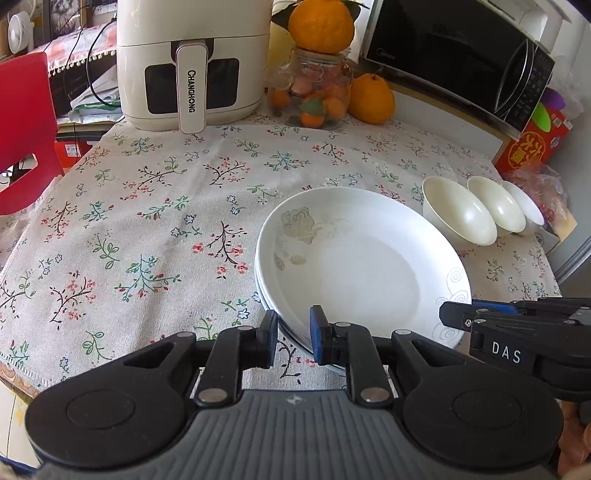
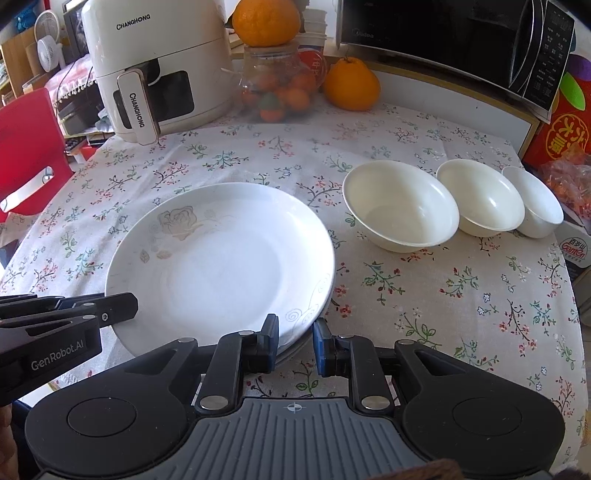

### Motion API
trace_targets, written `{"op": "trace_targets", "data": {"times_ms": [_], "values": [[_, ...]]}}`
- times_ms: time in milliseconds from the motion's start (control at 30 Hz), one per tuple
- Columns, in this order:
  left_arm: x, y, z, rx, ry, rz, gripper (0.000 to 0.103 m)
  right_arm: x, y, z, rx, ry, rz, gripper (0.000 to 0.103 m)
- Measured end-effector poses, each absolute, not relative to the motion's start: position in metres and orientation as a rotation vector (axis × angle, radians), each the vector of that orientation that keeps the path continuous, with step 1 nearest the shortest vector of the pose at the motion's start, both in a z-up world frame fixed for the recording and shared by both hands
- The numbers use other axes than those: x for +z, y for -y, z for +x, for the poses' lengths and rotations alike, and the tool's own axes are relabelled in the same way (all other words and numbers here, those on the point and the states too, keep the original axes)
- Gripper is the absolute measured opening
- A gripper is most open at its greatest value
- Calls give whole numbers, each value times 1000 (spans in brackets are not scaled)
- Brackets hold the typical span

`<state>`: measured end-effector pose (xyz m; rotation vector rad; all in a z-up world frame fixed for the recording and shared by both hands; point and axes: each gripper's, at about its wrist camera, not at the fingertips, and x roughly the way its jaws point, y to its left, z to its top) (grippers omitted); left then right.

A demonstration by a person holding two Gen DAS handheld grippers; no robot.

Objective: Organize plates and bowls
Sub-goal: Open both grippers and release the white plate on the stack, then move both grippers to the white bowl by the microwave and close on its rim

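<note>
Behind, along the table's (image 2: 461, 295) far edge: air fryer (image 2: 155, 70), glass jar (image 2: 280, 88) holding small oranges, one large orange (image 2: 266, 20) on top, microwave (image 2: 454, 40). Stacked plates (image 2: 221, 258) near centre; three empty bowls (image 2: 400, 206) rowed beside. Left gripper (image 1: 293, 334) and right gripper (image 2: 295, 341) fingers narrowly parted at the stack's near rim; whether they touch it is unclear.

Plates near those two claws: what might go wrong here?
The plates are stacked, and both grippers, left and right, straddle the near rim with jaws open. A pinch may catch only the top plate, or it may slip. The stack lies close to the table edge, so a nudge could slide it off.
</note>
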<state>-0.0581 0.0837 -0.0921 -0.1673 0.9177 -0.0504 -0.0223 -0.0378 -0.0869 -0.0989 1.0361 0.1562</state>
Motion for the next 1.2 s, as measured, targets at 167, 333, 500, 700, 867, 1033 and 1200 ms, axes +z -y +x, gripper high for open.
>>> {"op": "trace_targets", "data": {"times_ms": [167,333,500,700,867,1033,1200], "values": [[-93,-85,-57,-53,-925,-185,19,-89,38,-23,157,-1039,-100,22],[-98,-93,-53,-42,-962,-248,28,-89,41,-20,155,-1043,-82,22],[-104,-103,-50,-34,-987,-337,37,-95,62,-8,125,-1099,77,29],[-113,-103,-40,-49,-1006,-398,27,-105,62,2,136,-1132,173,32],[-112,-99,-35,-19,-1006,-373,27,-105,55,4,138,-1114,151,34],[-112,-109,-28,16,-1000,-395,27,-107,47,9,168,-1102,142,35],[-112,-113,-27,27,-996,-404,27,-107,44,14,180,-1117,136,35]]}}
